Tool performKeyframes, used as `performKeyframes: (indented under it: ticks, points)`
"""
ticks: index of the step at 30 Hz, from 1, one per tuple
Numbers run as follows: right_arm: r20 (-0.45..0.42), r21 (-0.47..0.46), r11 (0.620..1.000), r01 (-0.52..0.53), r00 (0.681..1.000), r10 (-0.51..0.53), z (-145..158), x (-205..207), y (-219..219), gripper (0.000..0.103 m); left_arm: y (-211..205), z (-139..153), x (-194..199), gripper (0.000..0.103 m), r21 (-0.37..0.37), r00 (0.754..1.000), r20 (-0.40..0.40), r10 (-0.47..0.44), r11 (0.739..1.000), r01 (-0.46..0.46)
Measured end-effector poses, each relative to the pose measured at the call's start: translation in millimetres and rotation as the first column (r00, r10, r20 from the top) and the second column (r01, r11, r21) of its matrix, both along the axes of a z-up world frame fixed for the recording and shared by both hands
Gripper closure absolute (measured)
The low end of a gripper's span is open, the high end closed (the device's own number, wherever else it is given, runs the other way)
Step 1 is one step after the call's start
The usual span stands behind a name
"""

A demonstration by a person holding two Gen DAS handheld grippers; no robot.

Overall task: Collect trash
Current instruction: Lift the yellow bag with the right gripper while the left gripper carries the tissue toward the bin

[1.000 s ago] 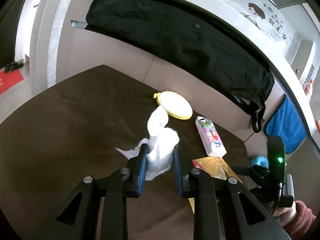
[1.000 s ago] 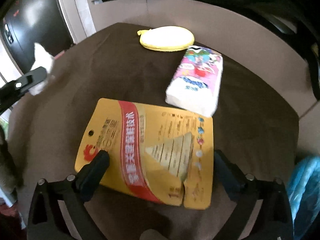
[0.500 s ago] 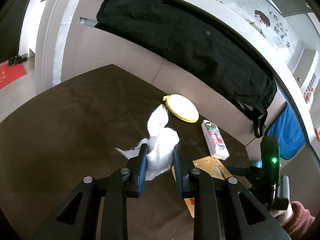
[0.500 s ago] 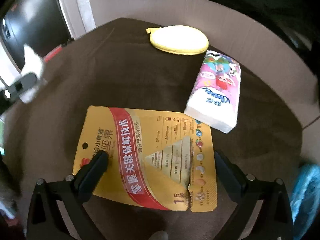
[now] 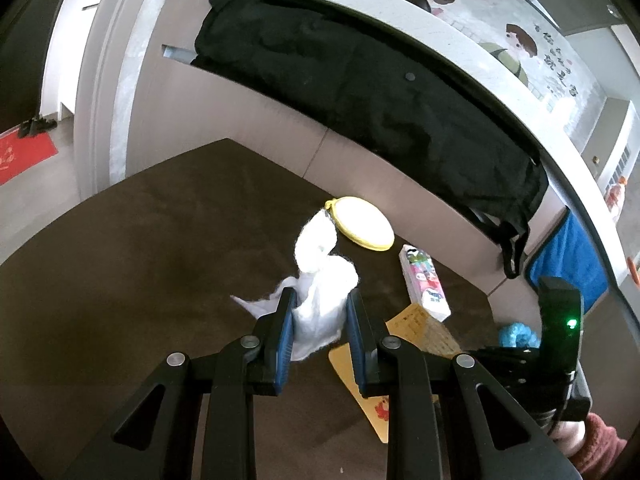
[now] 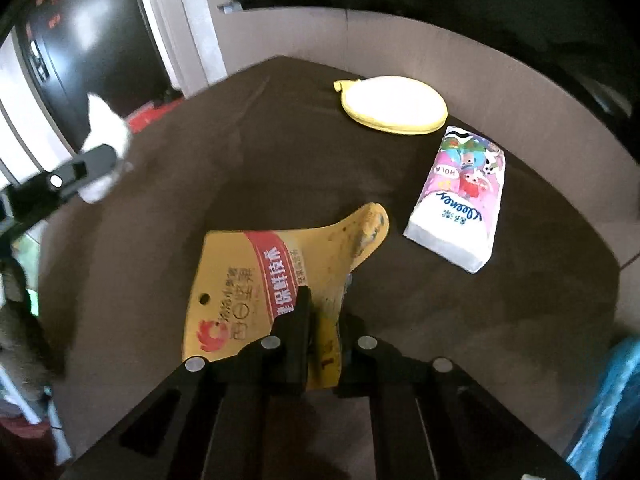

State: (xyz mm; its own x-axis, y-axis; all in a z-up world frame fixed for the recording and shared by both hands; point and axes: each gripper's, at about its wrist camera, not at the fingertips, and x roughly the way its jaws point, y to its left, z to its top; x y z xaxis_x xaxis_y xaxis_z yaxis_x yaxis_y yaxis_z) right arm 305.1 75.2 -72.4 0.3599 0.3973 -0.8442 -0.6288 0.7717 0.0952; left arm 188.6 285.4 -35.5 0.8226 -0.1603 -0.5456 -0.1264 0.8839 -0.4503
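Note:
My left gripper [image 5: 320, 304] is shut on a crumpled white tissue [image 5: 320, 276] and holds it above the brown tabletop [image 5: 140, 248]. The tissue also shows at the left of the right wrist view [image 6: 106, 136]. My right gripper [image 6: 324, 304] is shut on a yellow and red snack bag [image 6: 256, 280]; the bag is pinched and bends up off the table. The bag also shows low in the left wrist view [image 5: 420, 328].
A yellow oval pouch [image 6: 394, 106] and a pink tissue pack [image 6: 460, 200] lie at the back of the table by the wall. A black garment [image 5: 380, 96] hangs above. Something blue [image 6: 608, 400] sits off the right edge.
My right gripper has shut on the snack bag, which was flat between open fingers before and is now crumpled and lifted. My left gripper keeps the tissue and has risen slightly.

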Motion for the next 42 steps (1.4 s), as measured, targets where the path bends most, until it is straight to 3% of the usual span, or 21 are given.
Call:
performKeyframes:
  ticks: [6, 15, 21, 28, 35, 42]
  points:
    - [0.044, 0.080, 0.996, 0.024, 0.999, -0.028, 33, -10, -27, 0.100, -23, 13, -3, 0.079, 0.042, 0.999, 0.013, -0.042, 0.998, 0.042]
    - [0.208, 0.173, 0.978, 0.116, 0.966, -0.152, 99, -31, -99, 0.100, -105, 66, 1, 0.079, 0.175, 0.981, 0.103, -0.164, 0.974, 0.145]
    - [0.317, 0.226, 0.960, 0.163, 0.920, -0.231, 141, -52, -157, 0.100, -171, 107, 3, 0.079, 0.267, 0.953, 0.172, -0.250, 0.943, 0.199]
    - [0.381, 0.265, 0.928, 0.261, 0.856, -0.350, 174, -70, -244, 0.100, -259, 137, 11, 0.079, 0.317, 0.898, 0.225, -0.377, 0.900, 0.298]
    - [0.403, 0.287, 0.885, 0.367, 0.792, -0.459, 180, -88, -318, 0.100, -339, 141, 18, 0.079, 0.336, 0.846, 0.216, -0.487, 0.851, 0.404]
    - [0.393, 0.307, 0.841, 0.445, 0.746, -0.538, 174, -97, -374, 0.100, -389, 137, 18, 0.079, 0.372, 0.825, 0.223, -0.520, 0.827, 0.421]
